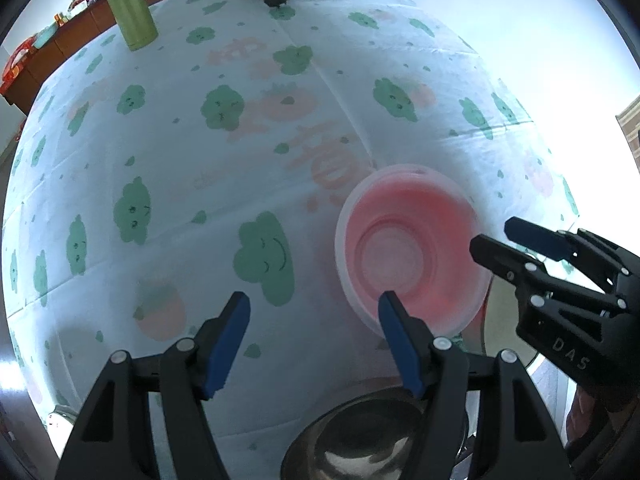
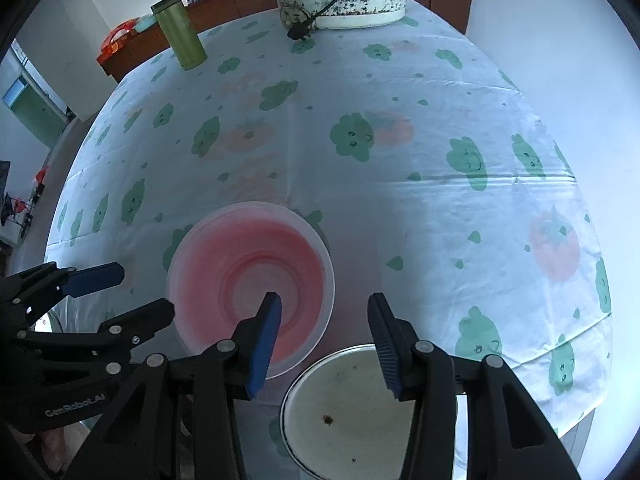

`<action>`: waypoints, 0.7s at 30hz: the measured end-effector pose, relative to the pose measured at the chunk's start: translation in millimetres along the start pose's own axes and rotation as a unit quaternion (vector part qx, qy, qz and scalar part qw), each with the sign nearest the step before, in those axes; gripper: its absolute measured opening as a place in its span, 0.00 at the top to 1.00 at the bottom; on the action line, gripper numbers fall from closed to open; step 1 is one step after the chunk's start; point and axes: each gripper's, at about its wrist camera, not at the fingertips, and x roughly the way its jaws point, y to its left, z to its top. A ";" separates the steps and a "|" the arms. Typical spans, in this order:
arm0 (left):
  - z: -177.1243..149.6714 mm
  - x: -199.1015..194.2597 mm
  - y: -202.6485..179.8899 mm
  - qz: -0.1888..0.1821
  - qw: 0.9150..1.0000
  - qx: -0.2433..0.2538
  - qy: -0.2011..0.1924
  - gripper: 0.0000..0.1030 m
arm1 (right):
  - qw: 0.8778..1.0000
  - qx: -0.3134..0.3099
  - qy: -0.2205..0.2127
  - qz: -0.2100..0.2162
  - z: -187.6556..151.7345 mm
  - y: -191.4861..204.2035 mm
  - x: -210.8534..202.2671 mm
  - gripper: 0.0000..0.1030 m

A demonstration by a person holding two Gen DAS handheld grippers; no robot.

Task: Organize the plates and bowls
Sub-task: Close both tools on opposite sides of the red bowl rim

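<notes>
Leftmost, the left gripper [image 1: 314, 322] hangs spread and empty over the cloth [image 1: 180, 160], its right finger in line with the near rim of the pink bowl [image 1: 408, 250]; whether it touches I cannot tell. That bowl stands upright near the table's front edge, with a steel bowl [image 1: 360, 444] just below it in the left view. Next comes the right gripper [image 2: 324, 324], jaws partly apart and gripping nothing, its left finger over the pink bowl's inside and its right finger over the steel plate [image 2: 348, 412] that lies just beside the bowl. Far back stand a green flask [image 2: 180, 32] and a speckled pot [image 2: 340, 0].

The risk, as I judge it: both grippers crowd one light bowl. A finger could nudge it onto the plate or towards the edge, or the two could knock together.
</notes>
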 end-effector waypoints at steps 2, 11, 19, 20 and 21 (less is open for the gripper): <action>0.7 2.6 -2.8 -0.002 1.000 0.000 0.003 0.35 | 1.000 -0.004 0.007 0.004 0.9 0.2 4.0 0.61; 2.5 14.7 -8.8 -0.008 1.000 0.004 0.020 0.49 | 0.999 -0.017 0.029 0.015 -0.3 2.5 16.8 0.77; 3.0 26.1 -13.9 -0.028 0.999 0.012 0.036 0.86 | 0.999 -0.022 0.034 0.029 -0.1 6.3 20.0 0.87; 3.1 25.3 -14.0 -0.027 0.999 0.012 0.034 0.86 | 0.999 -0.024 0.033 0.028 0.4 7.2 18.9 0.87; 3.2 24.0 -14.0 -0.029 0.999 0.011 0.033 0.86 | 0.999 -0.024 0.032 0.027 1.0 7.6 17.9 0.87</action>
